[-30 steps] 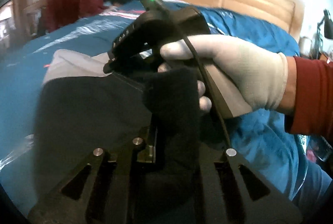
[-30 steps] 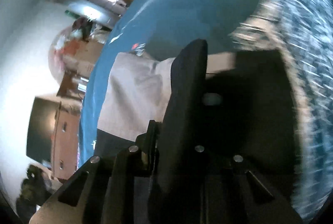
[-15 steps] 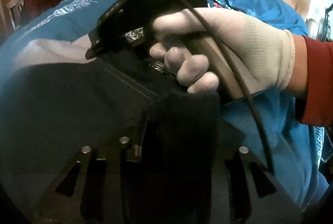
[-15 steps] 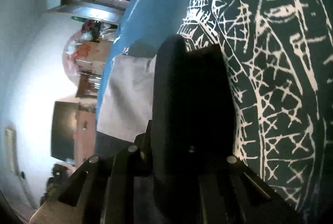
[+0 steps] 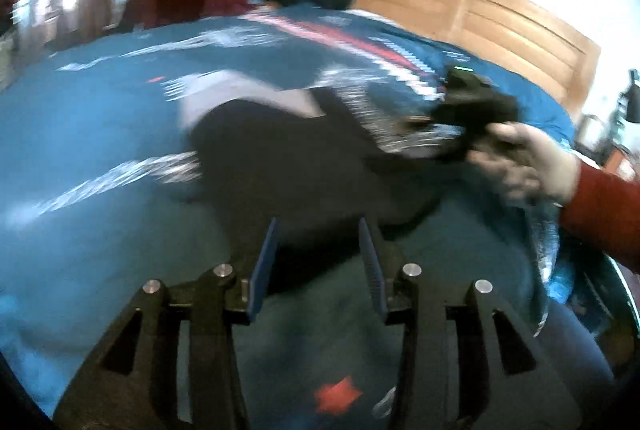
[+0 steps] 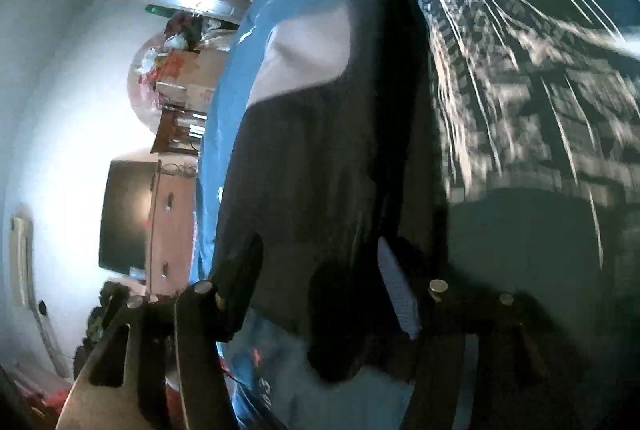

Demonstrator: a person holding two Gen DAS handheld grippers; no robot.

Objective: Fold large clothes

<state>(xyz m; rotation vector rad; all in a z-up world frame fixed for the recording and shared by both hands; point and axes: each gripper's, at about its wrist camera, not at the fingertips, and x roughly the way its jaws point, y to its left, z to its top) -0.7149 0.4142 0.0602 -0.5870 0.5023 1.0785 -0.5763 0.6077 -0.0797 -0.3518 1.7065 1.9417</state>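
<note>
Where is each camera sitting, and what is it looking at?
Left wrist: sits on the left tool, open, looking across the blue bed at the dark garment; the gloved right hand shows.
Right wrist: sits on the right tool, open, rolled sideways, close over the same garment.
Both share garment and bed.

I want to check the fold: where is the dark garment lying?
The dark garment lies on the blue bedspread, centre of the left wrist view, ahead of the open left gripper, the right gripper at its right edge.
</note>
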